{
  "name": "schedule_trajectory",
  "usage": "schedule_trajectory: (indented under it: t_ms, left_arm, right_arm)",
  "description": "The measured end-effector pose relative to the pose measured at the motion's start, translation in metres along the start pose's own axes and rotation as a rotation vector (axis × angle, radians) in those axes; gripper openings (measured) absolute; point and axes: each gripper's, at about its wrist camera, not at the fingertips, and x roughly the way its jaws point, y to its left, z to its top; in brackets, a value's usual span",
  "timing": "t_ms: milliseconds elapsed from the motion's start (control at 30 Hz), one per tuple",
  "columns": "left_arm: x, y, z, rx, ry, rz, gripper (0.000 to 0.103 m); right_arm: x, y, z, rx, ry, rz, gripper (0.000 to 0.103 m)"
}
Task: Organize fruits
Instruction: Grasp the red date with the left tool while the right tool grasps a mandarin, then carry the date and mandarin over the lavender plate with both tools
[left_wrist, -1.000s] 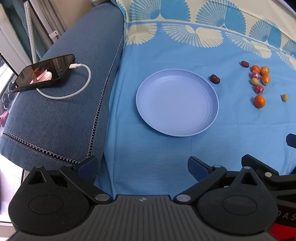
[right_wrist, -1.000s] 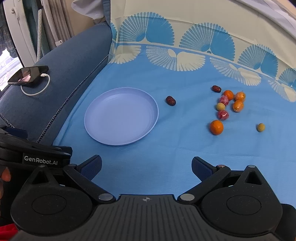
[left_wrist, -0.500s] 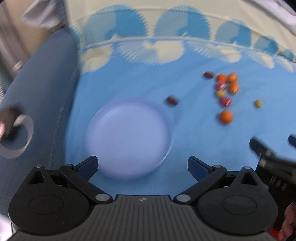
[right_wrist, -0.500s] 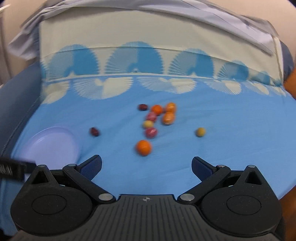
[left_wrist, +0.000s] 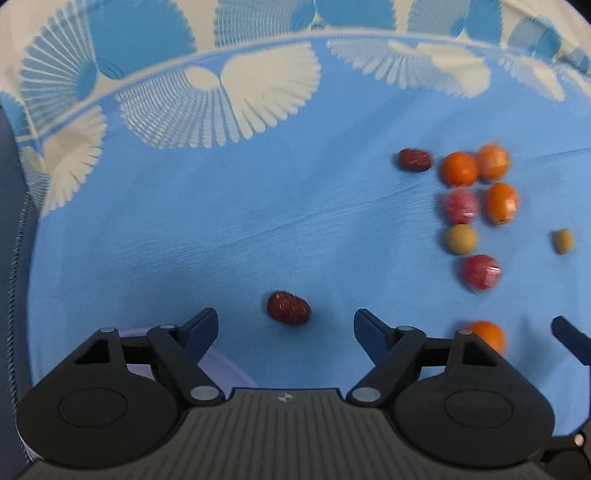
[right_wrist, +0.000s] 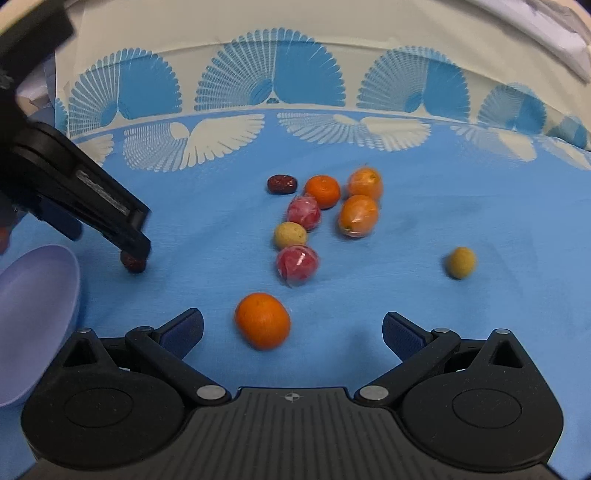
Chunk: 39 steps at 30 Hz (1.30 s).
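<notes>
My left gripper (left_wrist: 286, 319) is open, its fingers either side of a dark red date (left_wrist: 288, 307) lying on the blue cloth. In the right wrist view that date (right_wrist: 133, 263) peeks out under the left gripper's fingers (right_wrist: 125, 236). My right gripper (right_wrist: 292, 326) is open and empty, just behind an orange mandarin (right_wrist: 262, 320). Beyond it lies a cluster: two red wrapped fruits (right_wrist: 297, 261), a yellow-green ball (right_wrist: 290, 235), more orange fruits (right_wrist: 358, 215) and a second date (right_wrist: 282, 184). A lone yellow-green ball (right_wrist: 460, 262) lies to the right.
The lilac plate (right_wrist: 40, 291) sits at the left, partly under my left gripper (left_wrist: 221, 363). The blue cloth with a white fan-pattern border (right_wrist: 273, 96) covers the surface. A dark blue sofa edge (left_wrist: 11, 258) runs along the far left.
Both grippers have moved forward and down toward the fruit. The left swung right from the plate to the near date; the right closed in on the mandarin. The phone has left the view.
</notes>
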Motion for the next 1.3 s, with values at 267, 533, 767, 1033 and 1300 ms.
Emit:
schedule_trajectory:
  t_ms: [267,533,767,1033,1300]
  left_arm:
    - [0.031,0.019,0.003,0.016,0.005,-0.058,0.034]
    - [-0.024,0.029,-0.008,-0.045,-0.075,-0.107,0.034]
    - [-0.123,0.028,-0.074,-0.067,-0.126,-0.049,0.034]
    - [-0.184,0.063,-0.184,-0.206,-0.094,-0.046,0.034]
    - [-0.227,0.061,-0.239,-0.210,-0.193,-0.072,0.034]
  right_arm:
    - [0.013,0.019,-0.016,-0.124,-0.029,0.023,0.034]
    - [-0.012,0.007,-0.007,-0.108,-0.117,-0.039,0.034]
    - [-0.094,-0.002,-0.003,-0.067,-0.148,0.009,0.034]
    - [-0.196,0.018,-0.042,-0.068,-0.109,0.138,0.034]
    - [-0.252,0.053,-0.045,-0.173,-0.212,0.198,0.034]
